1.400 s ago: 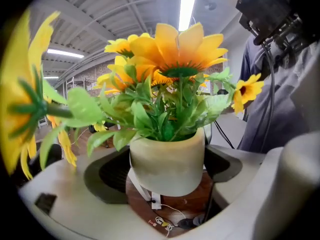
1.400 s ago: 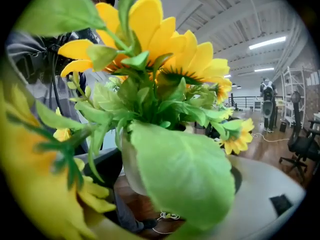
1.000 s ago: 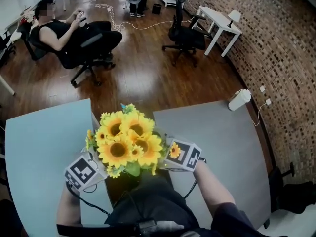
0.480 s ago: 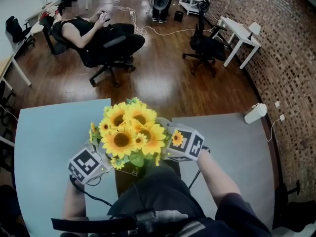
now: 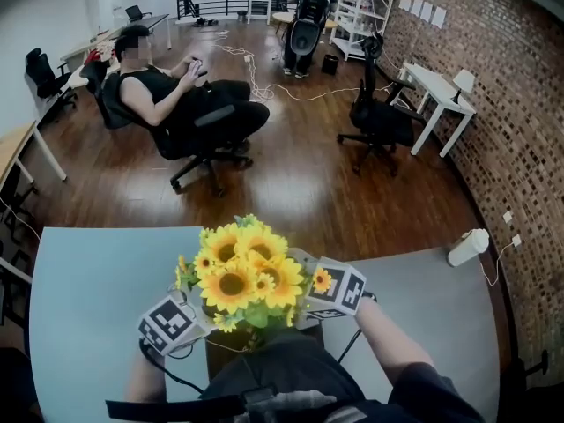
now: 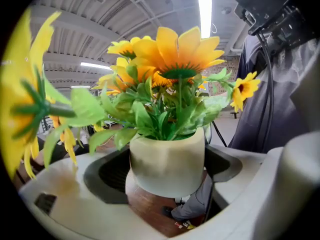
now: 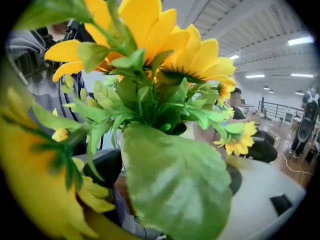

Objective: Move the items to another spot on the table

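- Your left claw [image 5: 176, 320] is clenched on the pot [image 6: 167, 166]. The cream wall sits between its two dark pads [image 6: 107, 171] and touches both.
- The pot is upright and held clear of any surface. Below it, past the left claw's jaws, brown floor [image 6: 150, 211] shows.
- Your right claw [image 5: 333, 291] grips the same pot from the opposite side.
- In the right gripper view a broad leaf [image 7: 175, 184] hangs in front of the jaws and covers most of the pot wall. Only a strip of pale rim shows behind the leaf, with a dark pad to either side of it.
- The sunflowers [image 5: 240, 276] rise out of the pot, above and between the two claws. In the head view the blooms cover the pot and both sets of jaw tips, so only the marker cubes stick out at each side.
- One small bloom lies against the inner face of the right claw's cube.
- The pot hangs over the gap between two grey tables. The left table [image 5: 79, 298] lies outward of your left claw and the right table [image 5: 432, 315] outward of your right claw.
- Ahead of both claws, well away across the floor, a person [image 5: 167, 95] reclines in an office chair.
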The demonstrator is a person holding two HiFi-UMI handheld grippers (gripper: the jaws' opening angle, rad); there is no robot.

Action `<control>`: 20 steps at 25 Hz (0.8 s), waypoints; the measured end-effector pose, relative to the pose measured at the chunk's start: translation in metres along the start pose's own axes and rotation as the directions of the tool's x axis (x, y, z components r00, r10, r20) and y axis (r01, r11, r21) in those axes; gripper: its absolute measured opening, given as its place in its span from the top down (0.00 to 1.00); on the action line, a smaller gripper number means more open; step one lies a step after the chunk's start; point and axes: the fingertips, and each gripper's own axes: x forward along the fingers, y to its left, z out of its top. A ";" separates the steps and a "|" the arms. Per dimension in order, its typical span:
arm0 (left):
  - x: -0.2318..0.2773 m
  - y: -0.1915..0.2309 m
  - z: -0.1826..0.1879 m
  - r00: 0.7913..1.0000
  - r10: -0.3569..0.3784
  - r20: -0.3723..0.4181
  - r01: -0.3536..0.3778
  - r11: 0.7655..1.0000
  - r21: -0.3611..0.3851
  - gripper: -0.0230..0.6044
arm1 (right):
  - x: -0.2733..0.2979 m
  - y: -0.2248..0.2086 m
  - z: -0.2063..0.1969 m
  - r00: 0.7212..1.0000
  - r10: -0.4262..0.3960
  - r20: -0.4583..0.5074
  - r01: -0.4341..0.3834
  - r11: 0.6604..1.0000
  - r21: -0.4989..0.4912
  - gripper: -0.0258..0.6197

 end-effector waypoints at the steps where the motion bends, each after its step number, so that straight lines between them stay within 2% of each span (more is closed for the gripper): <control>1: 0.009 0.005 -0.002 1.000 -0.005 -0.010 0.005 1.000 0.000 0.19 | -0.001 -0.008 -0.006 1.000 0.006 -0.004 -0.006 1.000 0.007 0.25; 6: 0.055 0.033 -0.029 0.993 -0.051 -0.111 0.049 0.999 -0.021 0.19 | 0.007 -0.053 -0.051 0.999 0.032 -0.029 -0.030 0.997 0.070 0.25; 9: 0.086 0.063 -0.032 0.988 -0.063 -0.138 0.058 0.997 -0.041 0.19 | 0.004 -0.094 -0.064 0.999 0.032 -0.022 -0.030 0.996 0.088 0.25; 13: 0.129 0.122 -0.024 0.978 -0.071 -0.198 0.065 0.997 -0.035 0.19 | -0.004 -0.167 -0.069 1.000 0.028 0.010 -0.029 0.995 0.100 0.25; 20: 0.198 0.203 -0.001 0.958 -0.136 -0.253 0.137 0.990 -0.013 0.19 | -0.025 -0.271 -0.081 0.996 -0.030 0.090 0.013 0.983 0.183 0.25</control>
